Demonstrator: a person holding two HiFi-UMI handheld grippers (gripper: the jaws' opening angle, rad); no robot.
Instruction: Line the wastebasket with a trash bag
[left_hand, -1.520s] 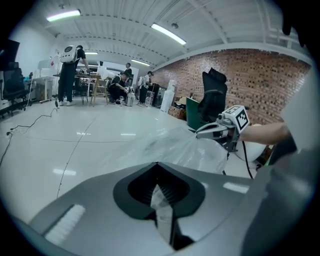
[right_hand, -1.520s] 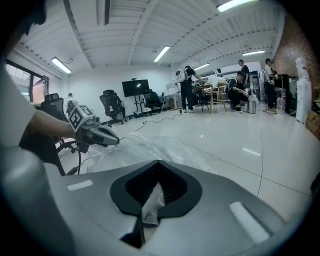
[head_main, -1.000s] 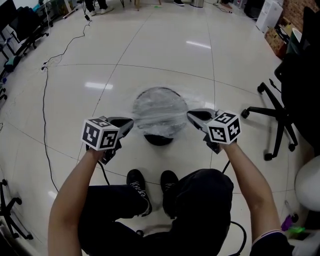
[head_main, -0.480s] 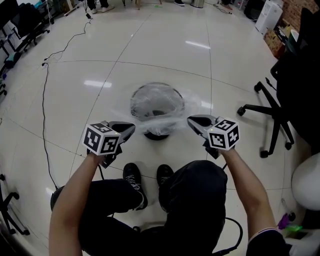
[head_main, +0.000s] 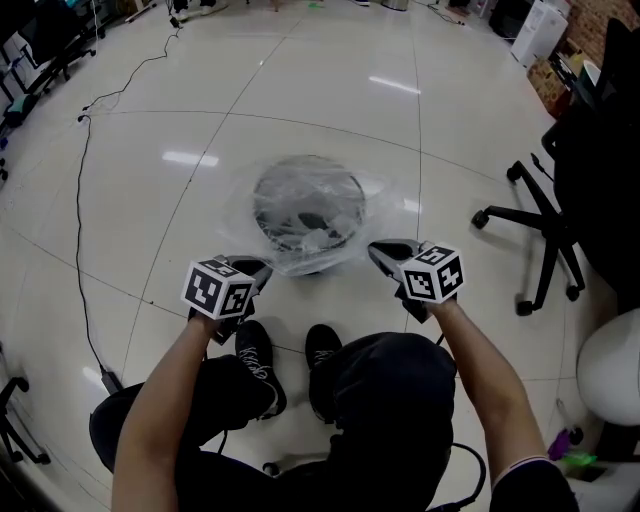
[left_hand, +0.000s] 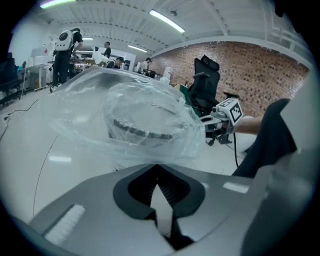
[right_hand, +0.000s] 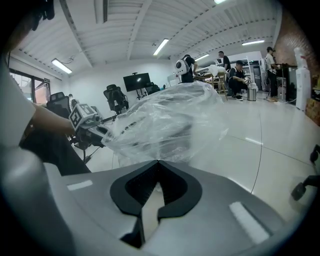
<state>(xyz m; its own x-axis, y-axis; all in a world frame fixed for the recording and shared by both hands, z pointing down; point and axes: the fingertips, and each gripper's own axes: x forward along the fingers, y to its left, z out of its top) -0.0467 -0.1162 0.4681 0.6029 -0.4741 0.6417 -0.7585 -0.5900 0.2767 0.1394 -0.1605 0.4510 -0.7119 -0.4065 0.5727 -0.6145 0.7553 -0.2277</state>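
A round black wastebasket (head_main: 308, 208) stands on the glossy floor in front of my feet. A clear trash bag (head_main: 300, 255) is draped over its top and spreads past the rim on every side. My left gripper (head_main: 258, 268) is shut on the bag's near-left edge, and my right gripper (head_main: 378, 252) on its near-right edge, both low beside the basket. In the left gripper view the bag (left_hand: 145, 112) billows over the dark rim (left_hand: 142, 131), with the jaws closed at the film. The right gripper view shows the bag (right_hand: 170, 125) rising from its closed jaws.
A black office chair's wheeled base (head_main: 530, 235) stands to the right, a white rounded object (head_main: 612, 370) at the lower right. A cable (head_main: 82, 200) runs along the floor at the left. My shoes (head_main: 255, 352) are just behind the basket. People and desks fill the far background.
Both grippers have come down and toward me with the bag's edge. The bag, earlier stretched above the basket, now hangs over and around its rim.
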